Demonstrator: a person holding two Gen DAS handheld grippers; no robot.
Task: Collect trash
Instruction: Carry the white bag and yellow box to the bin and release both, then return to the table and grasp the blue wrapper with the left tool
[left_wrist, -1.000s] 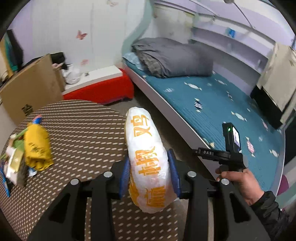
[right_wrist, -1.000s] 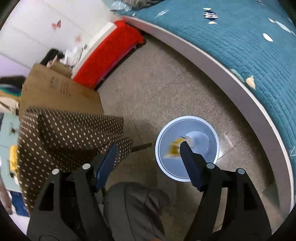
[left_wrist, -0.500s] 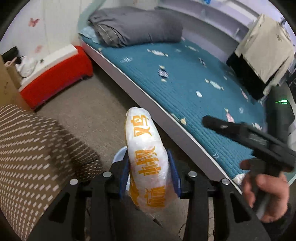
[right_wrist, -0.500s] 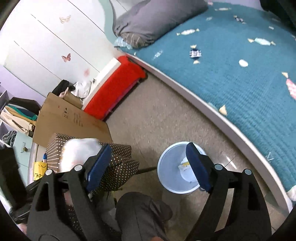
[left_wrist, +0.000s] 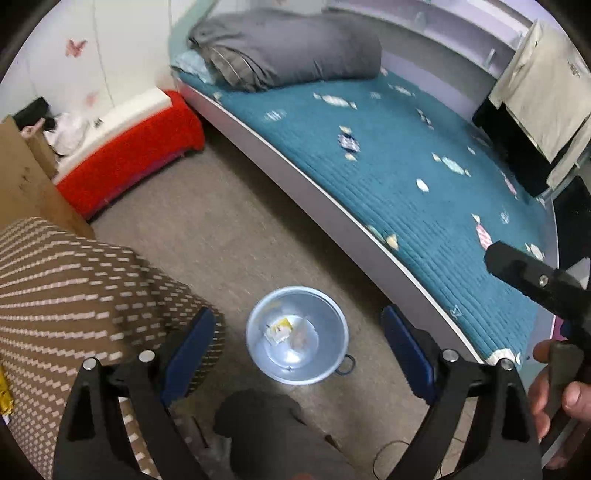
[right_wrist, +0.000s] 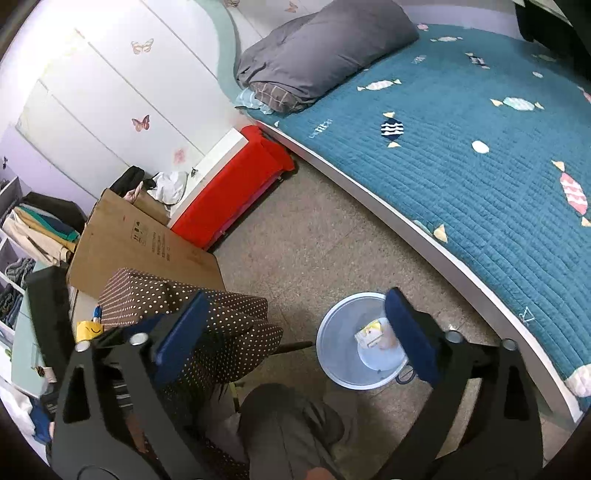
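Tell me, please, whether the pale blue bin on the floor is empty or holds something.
Not empty: the bin stands upright with crumpled wrappers on its bottom.

One pale blue bin stands at six o'clock on the floor, with two pieces of trash inside it. One bed fills three o'clock, bearing one grey folded duvet. One red bench and one cardboard box sit at nine o'clock.
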